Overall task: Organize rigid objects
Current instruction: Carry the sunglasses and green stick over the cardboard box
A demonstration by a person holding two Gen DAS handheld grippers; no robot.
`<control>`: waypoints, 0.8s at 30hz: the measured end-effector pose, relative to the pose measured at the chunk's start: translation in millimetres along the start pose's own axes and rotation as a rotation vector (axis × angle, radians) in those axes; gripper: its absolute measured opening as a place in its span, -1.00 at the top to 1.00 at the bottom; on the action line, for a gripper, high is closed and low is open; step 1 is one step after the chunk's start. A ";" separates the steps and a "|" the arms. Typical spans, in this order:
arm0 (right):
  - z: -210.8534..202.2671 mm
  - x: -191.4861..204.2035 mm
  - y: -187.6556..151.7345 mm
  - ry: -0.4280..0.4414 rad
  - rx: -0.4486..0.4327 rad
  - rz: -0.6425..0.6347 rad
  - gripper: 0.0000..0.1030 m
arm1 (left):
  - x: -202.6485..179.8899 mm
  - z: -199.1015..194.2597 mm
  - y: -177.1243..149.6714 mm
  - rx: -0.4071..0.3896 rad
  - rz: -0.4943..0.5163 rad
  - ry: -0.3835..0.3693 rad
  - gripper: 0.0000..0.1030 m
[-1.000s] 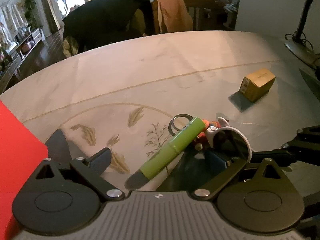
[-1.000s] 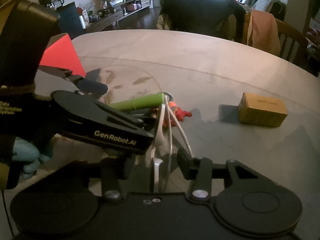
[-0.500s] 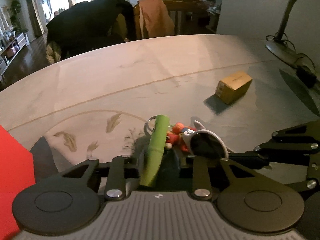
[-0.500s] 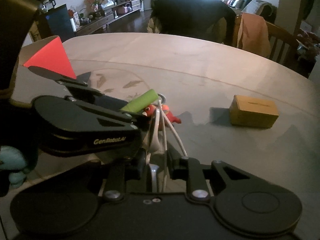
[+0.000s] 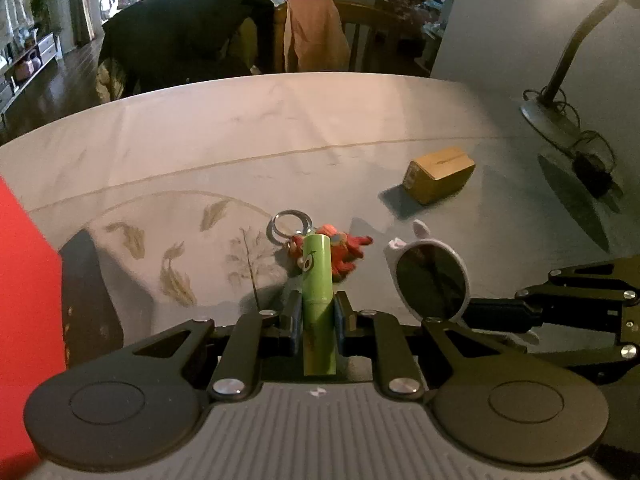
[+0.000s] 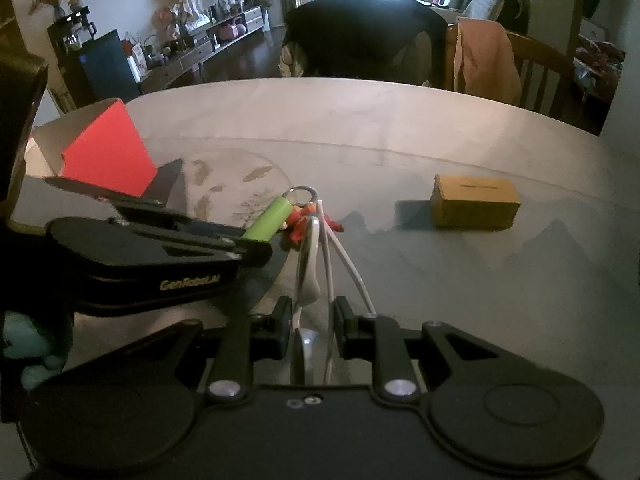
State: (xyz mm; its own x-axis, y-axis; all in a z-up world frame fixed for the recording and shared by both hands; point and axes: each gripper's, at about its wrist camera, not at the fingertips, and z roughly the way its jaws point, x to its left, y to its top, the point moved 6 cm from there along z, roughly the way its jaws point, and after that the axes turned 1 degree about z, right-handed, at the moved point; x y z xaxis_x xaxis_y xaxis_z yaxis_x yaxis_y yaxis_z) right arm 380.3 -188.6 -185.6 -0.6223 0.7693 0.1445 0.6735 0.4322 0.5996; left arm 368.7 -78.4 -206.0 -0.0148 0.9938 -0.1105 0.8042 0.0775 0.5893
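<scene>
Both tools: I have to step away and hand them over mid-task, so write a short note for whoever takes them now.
Left tool: shut on the green tube, which stands up between its fingers.
Right tool: shut on the white sunglasses, folded, lens edge toward the camera.
On the table: the red keychain figure with its ring, just beyond the tube; the brown box farther right. The red box stands open at the left.
Done: both items gripped.
Left: probably place them in the red box, then fetch the keychain and the brown box.
</scene>
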 end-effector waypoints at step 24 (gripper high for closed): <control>-102.4 62.4 15.5 0.014 -0.094 -0.047 0.59 | 7.5 -130.4 -15.5 -0.075 -0.126 -0.020 0.68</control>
State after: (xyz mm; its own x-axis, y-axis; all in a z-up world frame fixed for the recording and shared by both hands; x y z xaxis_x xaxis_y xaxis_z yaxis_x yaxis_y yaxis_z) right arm 311.1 -182.1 -86.7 -0.6581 0.7424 0.1255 0.6039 0.4209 0.6769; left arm 278.6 -61.8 -111.6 -0.1004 0.9741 -0.2028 0.7501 0.2080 0.6277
